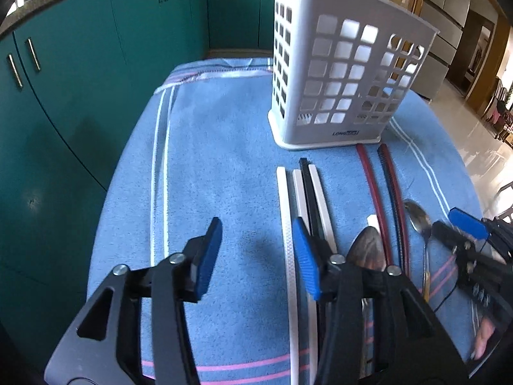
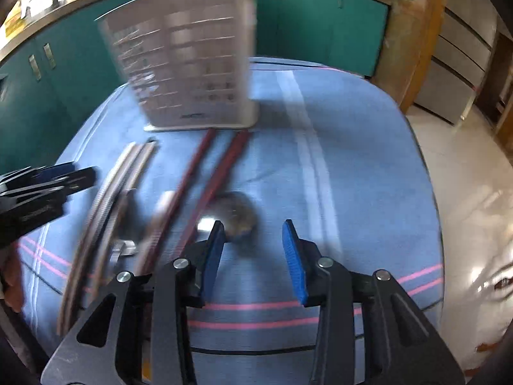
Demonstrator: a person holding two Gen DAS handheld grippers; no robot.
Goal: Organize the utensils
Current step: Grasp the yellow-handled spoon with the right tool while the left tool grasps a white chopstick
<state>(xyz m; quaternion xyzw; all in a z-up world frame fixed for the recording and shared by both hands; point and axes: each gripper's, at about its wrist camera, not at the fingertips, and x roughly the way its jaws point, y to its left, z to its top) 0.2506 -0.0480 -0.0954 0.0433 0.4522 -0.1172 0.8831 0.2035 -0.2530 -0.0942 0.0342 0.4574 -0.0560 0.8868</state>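
Left wrist view: the left gripper [image 1: 256,253] hovers over a blue striped towel [image 1: 224,176] with its jaws spread and nothing between the blue pads [image 1: 210,256]. Ahead stands a white perforated utensil basket [image 1: 340,73], upright on the towel. Between basket and gripper lie three white chopsticks [image 1: 285,224] and one black chopstick [image 1: 309,189], side by side and touching, running toward the camera; the right pad sits above them. To their right lie two dark red chopsticks [image 1: 372,186], their far tips just beside the basket base. A large spoon bowl [image 1: 367,250] shows near the gripper, and a smaller metal spoon [image 1: 418,219] lies further right, close to the right gripper [image 1: 461,227]. Right wrist view, motion-blurred: the right gripper [image 2: 253,256] is released, jaws apart and empty, above the towel [image 2: 352,160]; a blurred spoon bowl [image 2: 237,215] lies just beyond the left pad; the basket [image 2: 192,64] stands behind, green cabinets [image 2: 314,22] beyond
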